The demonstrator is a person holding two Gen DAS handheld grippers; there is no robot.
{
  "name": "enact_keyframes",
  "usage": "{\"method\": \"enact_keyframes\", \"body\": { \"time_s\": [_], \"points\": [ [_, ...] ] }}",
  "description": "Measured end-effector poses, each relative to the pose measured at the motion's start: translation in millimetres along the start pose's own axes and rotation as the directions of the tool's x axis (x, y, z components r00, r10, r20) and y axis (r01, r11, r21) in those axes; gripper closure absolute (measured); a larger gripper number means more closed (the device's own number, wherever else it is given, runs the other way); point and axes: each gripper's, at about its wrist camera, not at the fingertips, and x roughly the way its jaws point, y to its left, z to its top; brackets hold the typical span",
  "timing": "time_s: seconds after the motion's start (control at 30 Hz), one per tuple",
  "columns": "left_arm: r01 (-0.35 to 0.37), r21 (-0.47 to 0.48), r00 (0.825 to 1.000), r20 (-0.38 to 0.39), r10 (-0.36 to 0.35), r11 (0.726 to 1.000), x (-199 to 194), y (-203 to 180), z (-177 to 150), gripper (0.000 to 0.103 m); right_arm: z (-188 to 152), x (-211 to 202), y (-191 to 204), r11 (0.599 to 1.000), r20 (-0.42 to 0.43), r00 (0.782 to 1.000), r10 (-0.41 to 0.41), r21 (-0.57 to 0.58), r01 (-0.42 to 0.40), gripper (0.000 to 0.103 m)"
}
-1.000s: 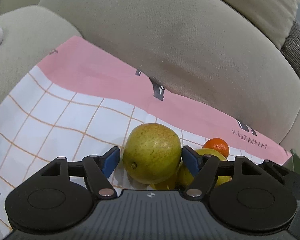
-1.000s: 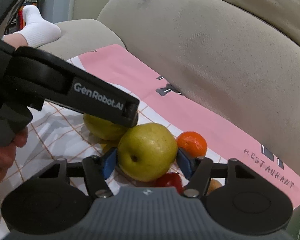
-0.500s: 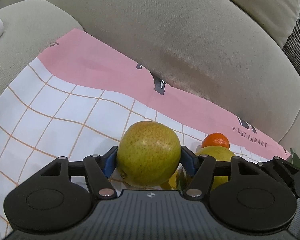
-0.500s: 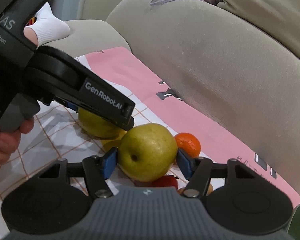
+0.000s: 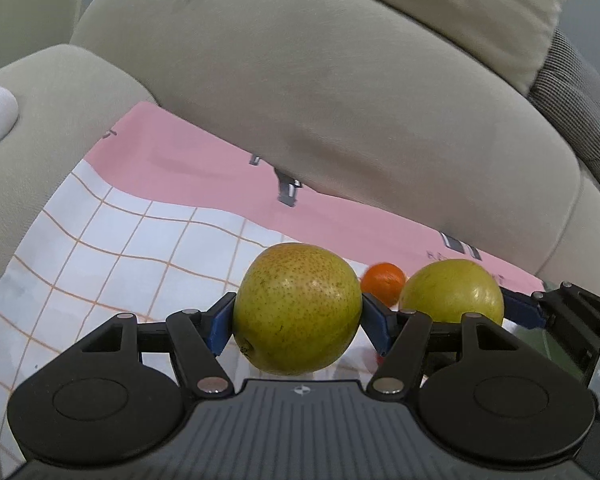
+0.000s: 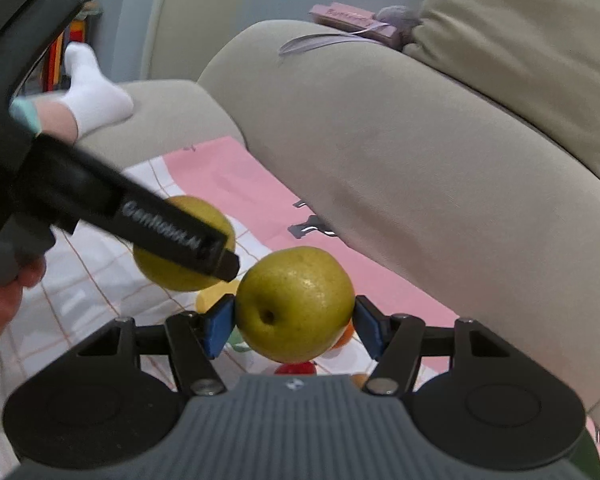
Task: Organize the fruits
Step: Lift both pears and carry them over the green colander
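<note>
Two pears are up off the checked cloth on the sofa, left tool clamped on one pear, right tool on the other pear; likely firm, heavy, smooth-skinned, bruisable, so pads belong across the widest middle.

Each tool is matte black plastic; the left tool has a ribbed grey housing with a small round emblem at its top edge, two wide round discs at either side, and angular black linkage arms pinned with silver screws; its fingers end in blue pads. The right tool is built the same, with blue pads too; seen from it, the left tool's black side bears blurred white lettering; a bare hand grips a grey handle.
</note>
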Motion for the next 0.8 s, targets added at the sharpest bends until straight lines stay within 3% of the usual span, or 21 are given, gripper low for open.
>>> {"method": "enact_keyframes", "body": {
  "time_s": [0.33, 0.8],
  "points": [
    [0.050, 0.035, 0.999, -0.001, -0.050, 0.998, -40, -28, -19, 0.028, -14, -61, -18, 0.989, -0.022, 1.000, -0.011, 0.147, 0.014, 0.042],
    [0.141, 0.162, 0.990, -0.036, -0.137, 0.977, -69, -106, -44, 0.028, -72, -145, -62, 0.942, -0.049, 0.996, -0.074, 0.324, 0.086, 0.042]
  ]
}}
